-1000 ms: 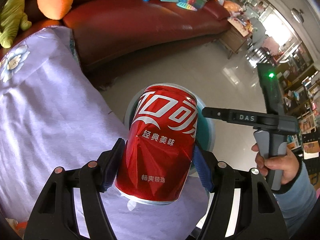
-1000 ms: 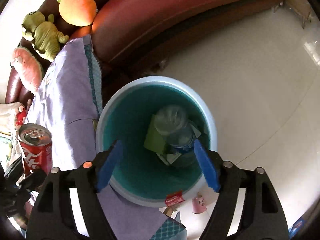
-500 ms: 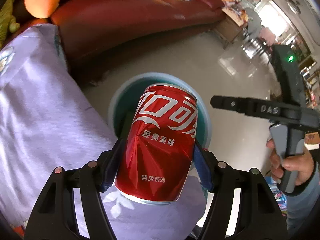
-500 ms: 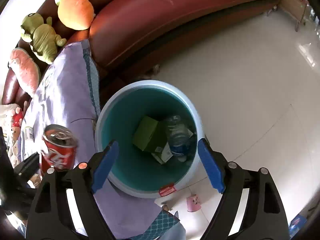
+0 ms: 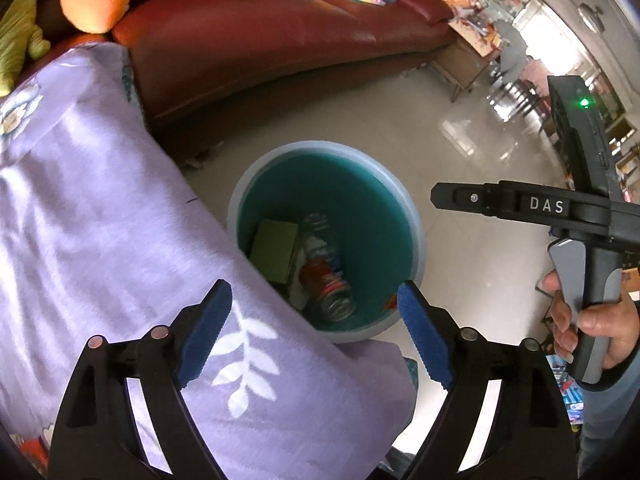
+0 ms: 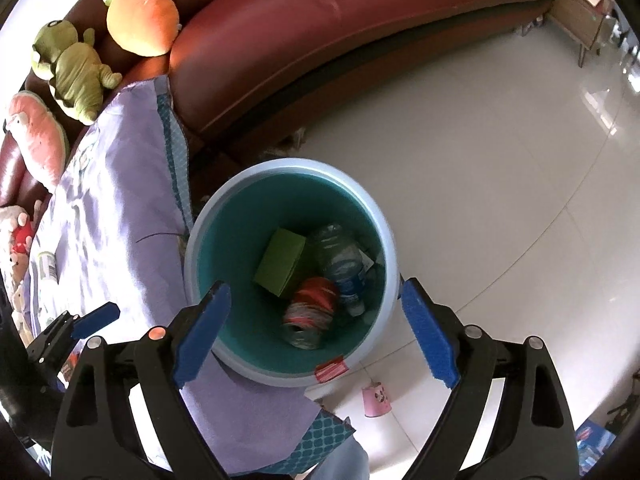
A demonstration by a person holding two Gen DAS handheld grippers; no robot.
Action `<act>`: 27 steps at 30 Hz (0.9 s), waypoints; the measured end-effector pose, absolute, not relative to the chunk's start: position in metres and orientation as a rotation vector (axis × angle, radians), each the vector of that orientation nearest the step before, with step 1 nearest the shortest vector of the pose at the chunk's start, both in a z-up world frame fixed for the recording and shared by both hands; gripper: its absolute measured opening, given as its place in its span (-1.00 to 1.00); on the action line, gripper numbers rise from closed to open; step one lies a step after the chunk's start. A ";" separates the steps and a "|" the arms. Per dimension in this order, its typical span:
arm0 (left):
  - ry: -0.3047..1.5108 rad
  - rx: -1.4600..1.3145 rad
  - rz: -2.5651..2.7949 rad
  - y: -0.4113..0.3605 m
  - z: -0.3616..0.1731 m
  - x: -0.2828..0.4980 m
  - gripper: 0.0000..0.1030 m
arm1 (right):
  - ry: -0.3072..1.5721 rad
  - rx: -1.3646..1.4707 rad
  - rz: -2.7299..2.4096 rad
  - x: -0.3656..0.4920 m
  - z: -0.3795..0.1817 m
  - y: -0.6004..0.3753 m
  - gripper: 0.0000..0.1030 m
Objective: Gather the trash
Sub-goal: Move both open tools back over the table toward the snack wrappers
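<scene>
A light blue bin (image 5: 414, 220) with a teal inside stands on the floor beside the lilac cloth; it also shows in the right wrist view (image 6: 380, 216). In it lie a red cola can (image 5: 326, 280) (image 6: 310, 312), a clear plastic bottle (image 5: 320, 240) (image 6: 340, 260) and a green box (image 5: 274, 248) (image 6: 282, 262). My left gripper (image 5: 316, 322) is open and empty above the bin's near rim. My right gripper (image 6: 316, 320) is open and empty above the bin; it shows in the left wrist view (image 5: 520, 204) to the right of the bin.
A lilac cloth with white leaves (image 5: 100, 240) covers the table left of the bin. A red leather sofa (image 5: 260, 40) with plush toys (image 6: 76, 64) runs behind. A small pink cup (image 6: 376, 400) lies on the pale tiled floor (image 6: 500, 160) by the bin.
My left gripper has opened and let go of the red cola can, which now lies in the bin. The right gripper has drawn back a little from the bin.
</scene>
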State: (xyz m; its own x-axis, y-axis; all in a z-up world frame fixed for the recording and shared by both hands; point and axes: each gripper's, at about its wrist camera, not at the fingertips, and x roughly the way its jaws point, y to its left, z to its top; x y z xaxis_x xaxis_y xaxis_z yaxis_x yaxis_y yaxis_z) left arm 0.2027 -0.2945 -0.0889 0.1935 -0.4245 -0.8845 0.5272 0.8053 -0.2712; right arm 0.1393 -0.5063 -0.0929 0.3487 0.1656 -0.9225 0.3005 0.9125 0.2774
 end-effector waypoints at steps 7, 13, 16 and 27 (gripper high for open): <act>1.189 0.051 -0.642 -0.261 -0.078 0.190 0.68 | 1.234 0.383 -0.071 0.131 -0.077 -0.474 0.63; 1.155 0.006 -0.600 -0.217 -0.064 0.172 0.79 | 1.236 0.310 -0.025 0.119 -0.058 -0.429 0.70; 1.119 -0.007 -0.565 -0.185 -0.053 0.159 0.82 | 1.236 0.277 0.008 0.116 -0.050 -0.401 0.70; 1.041 -0.076 -0.414 -0.057 -0.027 0.129 0.82 | 1.253 0.131 0.149 0.111 -0.031 -0.280 0.70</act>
